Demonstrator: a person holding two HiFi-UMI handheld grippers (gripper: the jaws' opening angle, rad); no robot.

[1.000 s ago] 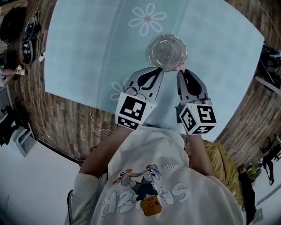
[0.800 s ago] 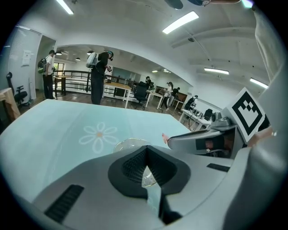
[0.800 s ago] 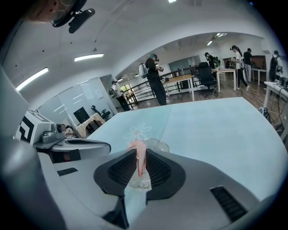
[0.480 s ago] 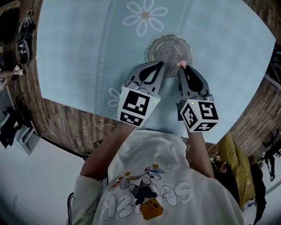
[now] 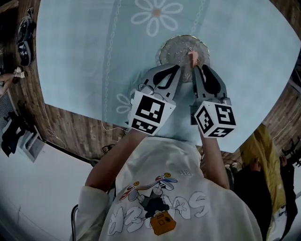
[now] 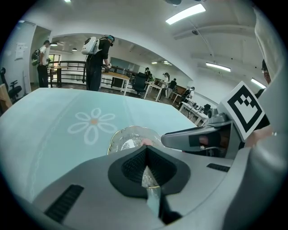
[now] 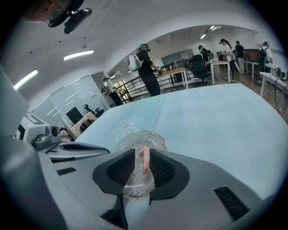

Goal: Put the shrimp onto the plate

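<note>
A clear glass plate [image 5: 175, 47] with a scalloped rim stands on the light blue tablecloth just ahead of both grippers. My right gripper [image 5: 194, 67] is shut on a small pink shrimp [image 5: 192, 57], which sticks out past its tips over the plate's near right part. In the right gripper view the shrimp [image 7: 145, 159] hangs upright between the right gripper's [image 7: 143, 153] pads, with the plate [image 7: 139, 135] behind it. My left gripper [image 5: 177, 68] is shut and holds nothing; its tips are at the plate's near edge. From the left gripper [image 6: 146, 152] I see the plate [image 6: 128, 137] and the shrimp [image 6: 146, 143].
The tablecloth [image 5: 94, 56] carries white daisy prints [image 5: 156, 12]. Its near edge [image 5: 75, 115] drops to a wood floor with a thin cable [image 5: 106, 136]. Dark gear lies at the far left [image 5: 23, 40]. People stand at desks far behind the table [image 6: 96, 63].
Both grippers have moved forward toward the plate. The shrimp, at the plate's near rim a second ago, is now over the plate.
</note>
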